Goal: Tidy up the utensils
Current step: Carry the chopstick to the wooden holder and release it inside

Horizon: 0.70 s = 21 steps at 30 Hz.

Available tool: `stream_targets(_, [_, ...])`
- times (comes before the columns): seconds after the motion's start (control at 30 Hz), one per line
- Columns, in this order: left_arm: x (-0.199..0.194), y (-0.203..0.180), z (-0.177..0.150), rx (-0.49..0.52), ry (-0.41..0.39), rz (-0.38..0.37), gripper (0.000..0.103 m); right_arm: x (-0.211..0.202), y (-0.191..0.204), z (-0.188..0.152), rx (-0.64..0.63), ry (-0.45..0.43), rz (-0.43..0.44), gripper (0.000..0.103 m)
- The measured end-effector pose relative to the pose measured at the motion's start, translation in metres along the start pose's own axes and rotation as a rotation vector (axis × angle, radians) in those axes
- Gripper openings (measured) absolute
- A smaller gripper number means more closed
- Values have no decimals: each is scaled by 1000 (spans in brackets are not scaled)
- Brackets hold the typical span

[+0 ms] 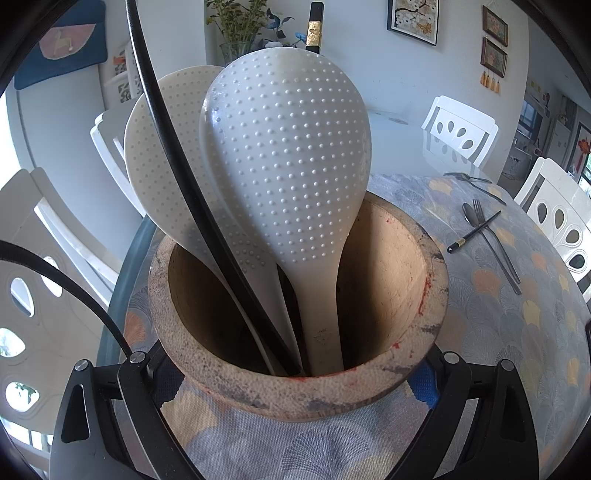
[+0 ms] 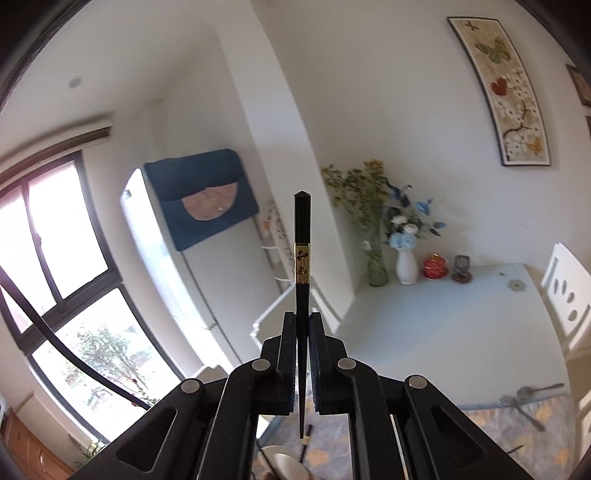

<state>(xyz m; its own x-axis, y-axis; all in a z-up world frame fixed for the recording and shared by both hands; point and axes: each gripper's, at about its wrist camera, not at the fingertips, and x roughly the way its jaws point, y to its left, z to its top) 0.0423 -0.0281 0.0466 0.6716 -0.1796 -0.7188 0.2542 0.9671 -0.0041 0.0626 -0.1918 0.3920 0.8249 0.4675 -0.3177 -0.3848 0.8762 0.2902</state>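
A rough clay pot (image 1: 295, 391) stands on the patterned tablecloth between the fingers of my left gripper (image 1: 295, 384). The blue pads (image 1: 424, 386) press on its sides. Two white dimpled rice paddles (image 1: 291, 147) and a long black rod (image 1: 177, 158) stand in it. Behind the paddles a black gold-banded chopstick end (image 1: 314, 26) shows; I cannot tell whether it stands in the pot. My right gripper (image 2: 303, 321) is high above the table, shut on a black chopstick (image 2: 302, 236) with a gold band, held upright. Below it the paddles (image 2: 284, 461) are partly visible.
On the cloth to the right of the pot lie a spoon, a fork and a black chopstick (image 1: 476, 230), crossed, with another fork and spoon (image 1: 469, 179) further back. White chairs (image 1: 458, 129) ring the table. Vases (image 2: 406, 266) stand on the far glass table.
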Motion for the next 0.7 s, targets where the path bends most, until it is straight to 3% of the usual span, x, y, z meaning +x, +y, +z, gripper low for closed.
stream_targets(0.33, [0,0,0,1,0,1,96,24,32,-34,-64,87,34,6])
stream_targets(0.7, [1,-1,2,2,-2,0,96,51,32,-72,-64,192,25,6])
